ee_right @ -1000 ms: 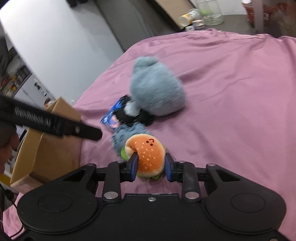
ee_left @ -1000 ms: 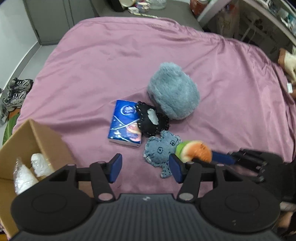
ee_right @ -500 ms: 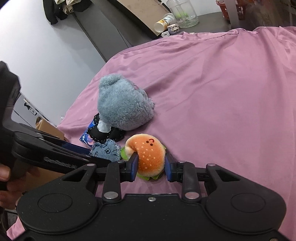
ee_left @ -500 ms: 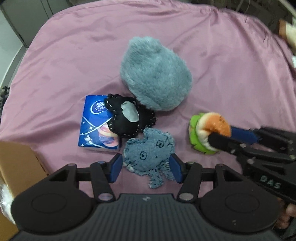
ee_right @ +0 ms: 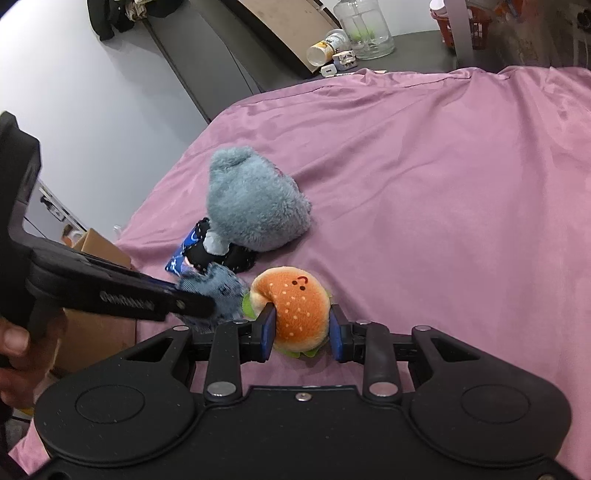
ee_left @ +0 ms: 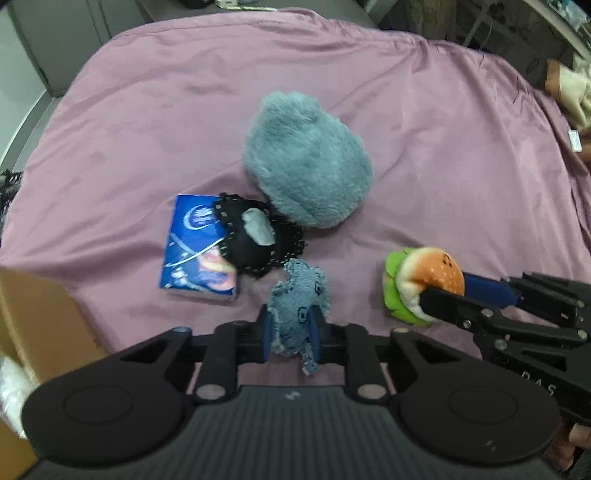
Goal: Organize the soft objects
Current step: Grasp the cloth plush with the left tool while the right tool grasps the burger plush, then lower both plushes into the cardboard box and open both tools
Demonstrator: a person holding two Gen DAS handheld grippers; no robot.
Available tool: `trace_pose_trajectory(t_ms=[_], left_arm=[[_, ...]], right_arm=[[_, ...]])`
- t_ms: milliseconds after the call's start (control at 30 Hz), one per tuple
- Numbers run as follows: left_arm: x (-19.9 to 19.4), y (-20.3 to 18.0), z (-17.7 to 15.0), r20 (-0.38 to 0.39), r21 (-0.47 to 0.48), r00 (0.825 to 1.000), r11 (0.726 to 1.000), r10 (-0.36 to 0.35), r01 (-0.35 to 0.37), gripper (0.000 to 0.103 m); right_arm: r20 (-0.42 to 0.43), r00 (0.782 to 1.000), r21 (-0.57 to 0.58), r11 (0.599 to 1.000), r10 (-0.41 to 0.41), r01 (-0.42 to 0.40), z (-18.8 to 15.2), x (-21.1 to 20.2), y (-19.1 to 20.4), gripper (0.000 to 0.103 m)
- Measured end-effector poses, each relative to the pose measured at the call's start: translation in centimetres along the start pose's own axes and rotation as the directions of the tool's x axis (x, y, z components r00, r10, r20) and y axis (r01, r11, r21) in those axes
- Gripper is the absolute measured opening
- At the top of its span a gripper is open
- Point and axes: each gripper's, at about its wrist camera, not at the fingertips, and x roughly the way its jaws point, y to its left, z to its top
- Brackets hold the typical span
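My left gripper [ee_left: 290,334] is shut on a small denim plush [ee_left: 300,295], which also shows in the right wrist view [ee_right: 218,291]. My right gripper [ee_right: 301,334] is shut on a burger plush [ee_right: 293,308], seen from the left wrist at the right [ee_left: 424,282]. A large grey-blue furry plush [ee_left: 308,168] lies in the middle of the purple sheet [ee_left: 443,129]. A black stitched plush [ee_left: 255,236] lies partly on a blue tissue pack [ee_left: 195,247].
A cardboard box [ee_left: 40,317] stands at the bed's left edge, with white items inside. Beyond the bed's far edge a dark surface holds a glass jar [ee_right: 364,31] and a tipped cup [ee_right: 327,46]. Shelving and clutter lie at the far right.
My left gripper has shut on the denim plush, bunching it between the fingers. My right gripper, still holding the burger plush, has shifted away to the right.
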Motion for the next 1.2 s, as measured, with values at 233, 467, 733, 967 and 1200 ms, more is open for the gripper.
trace_pose_trajectory(t_ms=[233, 467, 733, 967, 1200], left_arm=[[-4.5, 0.7, -1.3, 0.109, -0.019, 0.993, 0.999, -0.035, 0.037, 0.014], [-9.1, 2.4, -2.5, 0.197, -0.04, 0.98, 0.998, -0.031, 0.04, 0.014], [-13.4, 5.4, -5.9, 0.266, -0.072, 0.964, 0.997, -0.012, 0.033, 0.014], [-14.9, 9.1, -9.2, 0.289, -0.131, 0.957, 0.991, 0.009, 0.03, 0.014], [-15.0, 12.4, -11.8, 0.285, -0.179, 0.958, 0.984, 0.036, 0.016, 0.014]], right_arm=[[0.02, 1.0, -0.03, 0.999, -0.009, 0.01, 0.0, -2.7, 2.8, 0.029], [0.041, 0.999, -0.096, 0.995, 0.012, -0.008, 0.4, -4.5, 6.9, 0.029], [0.064, 0.998, -0.158, 0.987, 0.022, -0.011, 0.6, -5.7, 11.1, 0.029], [0.058, 0.998, -0.206, 0.979, 0.025, -0.013, 0.1, -5.6, 14.3, 0.029], [0.044, 0.998, -0.215, 0.976, 0.043, -0.033, -0.2, -5.2, 16.9, 0.029]])
